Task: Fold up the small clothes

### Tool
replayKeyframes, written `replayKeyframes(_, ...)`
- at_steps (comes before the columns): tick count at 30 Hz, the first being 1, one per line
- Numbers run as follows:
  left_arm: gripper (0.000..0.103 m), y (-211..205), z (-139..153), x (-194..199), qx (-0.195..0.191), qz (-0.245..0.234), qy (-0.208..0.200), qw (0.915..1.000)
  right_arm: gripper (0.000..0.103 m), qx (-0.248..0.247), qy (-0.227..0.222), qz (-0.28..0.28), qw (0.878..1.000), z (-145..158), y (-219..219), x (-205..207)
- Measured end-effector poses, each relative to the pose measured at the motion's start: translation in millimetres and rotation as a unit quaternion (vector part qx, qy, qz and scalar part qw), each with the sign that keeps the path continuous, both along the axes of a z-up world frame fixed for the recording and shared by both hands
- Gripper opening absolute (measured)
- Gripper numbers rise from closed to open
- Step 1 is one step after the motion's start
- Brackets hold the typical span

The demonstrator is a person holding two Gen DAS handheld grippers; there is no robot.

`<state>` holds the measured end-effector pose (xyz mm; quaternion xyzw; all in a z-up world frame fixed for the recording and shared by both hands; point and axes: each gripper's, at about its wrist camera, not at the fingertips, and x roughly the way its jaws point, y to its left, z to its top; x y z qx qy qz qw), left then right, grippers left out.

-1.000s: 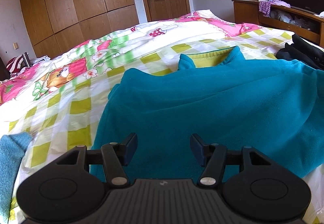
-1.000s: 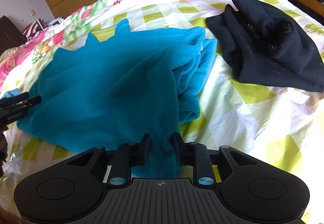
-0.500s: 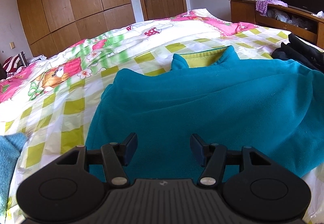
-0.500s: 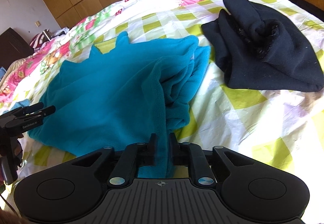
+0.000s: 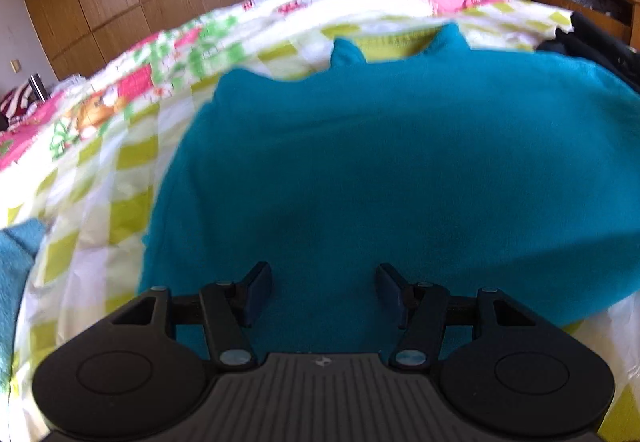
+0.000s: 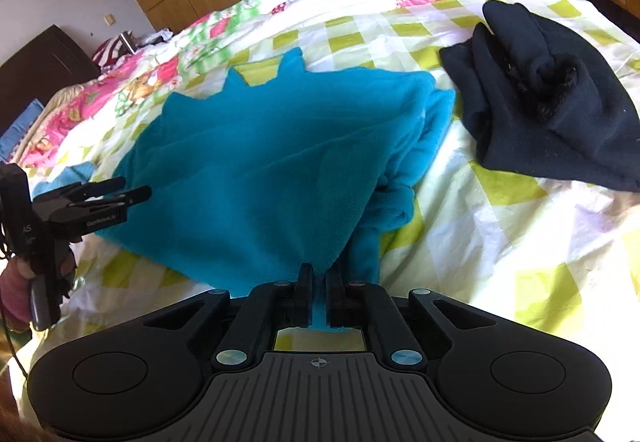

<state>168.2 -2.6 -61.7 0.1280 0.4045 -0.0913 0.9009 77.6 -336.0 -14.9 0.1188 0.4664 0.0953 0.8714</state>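
Right gripper (image 6: 319,292) clenched on the teal fleece garment (image 6: 272,162); its jaws had just been closing with the fabric between them.

I observed the checked bedspread (image 6: 500,242) bearing the teal garment mid-bed, a black garment (image 6: 560,114) just beside it, apart. My left gripper (image 5: 323,288) hung released above the teal fleece, gripping nothing.
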Motion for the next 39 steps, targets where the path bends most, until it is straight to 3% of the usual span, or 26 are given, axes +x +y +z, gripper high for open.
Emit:
replayKeyframes(2,0.071,2.2,2.0,-5.1,-0.006,0.004,-0.008,0.9999,0.006,-0.016,0.027,-0.002,0.999,-16.9,0.6,6.8)
replayKeyframes(6,0.071,4.9,19.2,-13.9,-0.004,-0.003,-0.047,0.9989,0.013,-0.022,0.000,-0.009,1.000,-3.5,5.9,-0.7)
replayKeyframes(10,0.071,0.7,30.3,-11.4,-0.024,-0.003,-0.081,0.9964,0.044,0.009,-0.033,-0.057,0.998,12.3,-12.2,-6.8)
replayKeyframes(16,0.071,-28.8,23.3,12.0,-0.033,-0.027,-0.111,0.9929,0.057,0.073,-0.065,-0.123,0.988,-2.9,-30.2,35.0)
replayKeyframes(19,0.071,-37.9,2.6,27.3,-0.021,-0.029,-0.069,0.9969,0.058,0.137,-0.046,-0.155,0.977,-27.7,-42.6,63.8)
replayKeyframes(21,0.071,-39.1,-1.3,24.9,-0.014,-0.034,-0.069,0.9969,0.058,0.178,-0.032,-0.165,0.970,-43.5,-48.0,77.6)
replayKeyframes(27,0.071,-46.7,22.5,19.6,-0.035,-0.029,-0.109,0.9930,0.058,0.223,-0.022,-0.158,0.962,-62.7,-55.1,89.0)
replayKeyframes(32,0.072,-69.0,-4.5,34.7,0.007,-0.030,-0.086,0.9958,0.059,0.245,-0.029,-0.148,0.958,-72.2,-48.5,101.3)
replayKeyframes(33,0.070,-71.6,-4.5,31.5,0.013,-0.028,-0.091,0.9954,0.057,0.238,-0.029,-0.146,0.960,-71.9,-45.9,102.2)
replayKeyframes(35,0.070,-75.6,-2.6,24.3,0.020,-0.029,-0.086,0.9957,0.034,0.221,-0.029,-0.140,0.965,-68.7,-43.8,99.6)
replayKeyframes(37,0.069,-78.4,-1.9,15.7,0.024,-0.031,-0.078,0.9961,0.026,0.252,-0.026,-0.135,0.958,-67.7,-52.2,92.0)
replayKeyframes(39,0.066,-83.8,0.2,1.8,0.023,-0.033,-0.066,0.9970,0.024,0.267,-0.028,-0.138,0.953,-64.0,-57.8,81.1)
